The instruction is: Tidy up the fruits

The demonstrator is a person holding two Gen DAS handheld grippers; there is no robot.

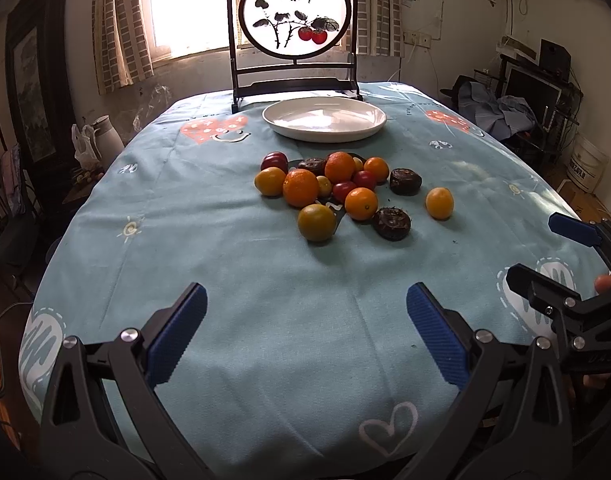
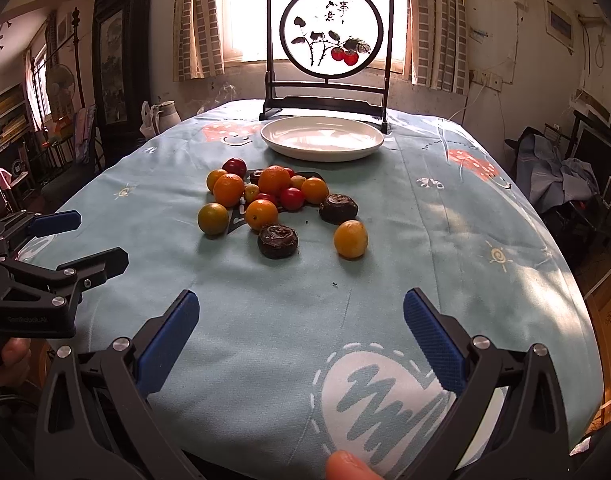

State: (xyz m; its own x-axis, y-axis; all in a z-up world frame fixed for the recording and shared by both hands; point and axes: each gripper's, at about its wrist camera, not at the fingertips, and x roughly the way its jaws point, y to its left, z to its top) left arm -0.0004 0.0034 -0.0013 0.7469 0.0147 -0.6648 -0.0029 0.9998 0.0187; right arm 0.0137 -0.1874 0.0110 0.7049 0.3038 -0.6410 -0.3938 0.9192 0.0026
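Observation:
A pile of fruit lies on the light blue tablecloth [image 1: 225,260]: several oranges [image 1: 300,187] [image 2: 228,190], small red fruits [image 1: 274,161] [image 2: 292,198] and dark brown wrinkled fruits [image 1: 391,223] [image 2: 278,241]. One orange [image 1: 439,203] [image 2: 350,239] lies apart to the right. An empty white plate [image 1: 324,119] [image 2: 322,137] stands behind the pile. My left gripper [image 1: 305,320] is open and empty, near the table's front edge. My right gripper [image 2: 301,324] is open and empty, also short of the fruit. Each shows at the other view's side [image 1: 545,248] [image 2: 89,240].
A dark wooden frame with a round painted screen [image 1: 295,12] [image 2: 329,36] stands at the table's far edge behind the plate. Furniture and clutter surround the table. A white jug [image 1: 105,132] stands off the far left.

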